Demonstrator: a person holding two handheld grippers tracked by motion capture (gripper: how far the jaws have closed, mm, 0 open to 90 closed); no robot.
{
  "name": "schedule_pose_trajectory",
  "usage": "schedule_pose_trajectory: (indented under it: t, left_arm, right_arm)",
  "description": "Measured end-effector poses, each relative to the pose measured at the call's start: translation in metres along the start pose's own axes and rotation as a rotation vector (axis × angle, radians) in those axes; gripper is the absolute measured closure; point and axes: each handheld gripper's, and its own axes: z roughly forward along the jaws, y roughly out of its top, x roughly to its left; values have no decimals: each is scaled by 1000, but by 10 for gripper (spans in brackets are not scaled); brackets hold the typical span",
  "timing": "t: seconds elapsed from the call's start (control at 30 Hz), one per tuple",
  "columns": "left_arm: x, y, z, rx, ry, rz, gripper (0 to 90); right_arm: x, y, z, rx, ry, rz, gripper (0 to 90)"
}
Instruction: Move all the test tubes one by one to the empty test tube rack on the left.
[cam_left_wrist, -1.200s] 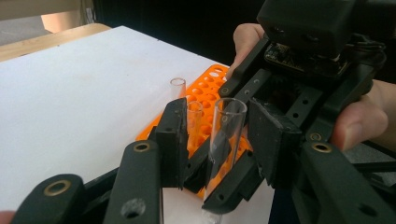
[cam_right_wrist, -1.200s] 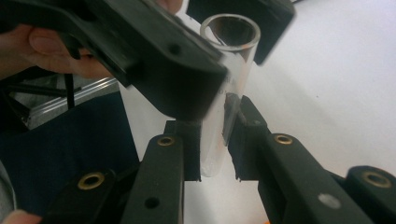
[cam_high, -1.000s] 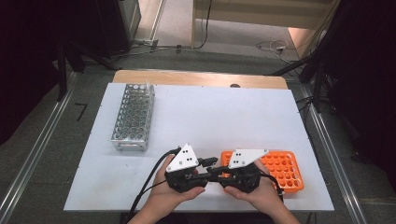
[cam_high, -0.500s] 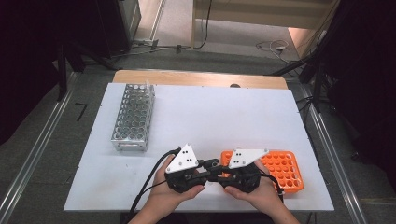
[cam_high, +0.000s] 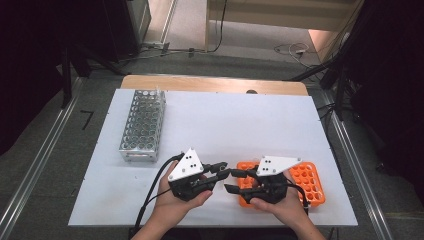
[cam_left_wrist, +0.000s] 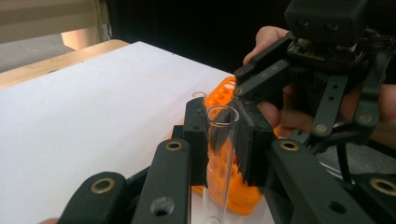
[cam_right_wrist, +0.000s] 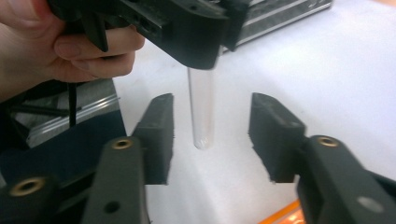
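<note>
Upright between the fingers of the left gripper (cam_left_wrist: 224, 140) stands a clear tube (cam_left_wrist: 217, 163), its open rim level with the finger tops in the left gripper view; both pads press its sides, so those fingers are closed on it. From the right gripper view the same tube (cam_right_wrist: 201, 109) hangs down out of the left gripper (cam_right_wrist: 187, 32), its rounded bottom just above or at the white worktop (cam_right_wrist: 336, 70); which of the two cannot be told. It lies in the gap of the right gripper (cam_right_wrist: 210, 135), roughly midway, touching neither side. The right gripper's fingers (cam_right_wrist: 159, 135) are spread wide and grip nothing. In the high view the two grippers meet tip to tip near the front edge of the worktop (cam_high: 225, 125), the left gripper (cam_high: 220, 170) in the person's left hand (cam_high: 175, 205), the right gripper (cam_high: 232, 181) in the right hand (cam_high: 280, 207). An orange rack (cam_high: 305, 177) sits under and just right of the right gripper; the left gripper view shows the rack (cam_left_wrist: 224, 93) directly behind the held tube. A metal rack (cam_high: 142, 125) stands well apart at the worktop's left, its holes looking empty from above.
</note>
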Motion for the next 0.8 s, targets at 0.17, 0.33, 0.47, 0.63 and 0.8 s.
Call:
schedule_pose_trajectory:
  t: [0.17, 0.33, 0.47, 0.63, 0.8]
  left_arm:
    - [6, 1, -5, -8, 24, -5, 748]
    - [14, 2, -11, -11, 49, -10, 748]
    - [21, 3, -16, -20, 73, -15, 748]
    - [30, 4, -22, -21, 100, -16, 748]
    - [40, 7, -30, -34, 129, -23, 748]
  right_arm:
    - [-7, 0, -10, -23, -44, 16, 266]
    - [-13, -1, -20, -42, -79, 25, 147]
    - [-19, -4, -28, -62, -96, 43, 76]
    - [-28, -8, -38, -79, -113, 67, 0]
    - [-36, -13, -48, -99, -138, 81, 0]
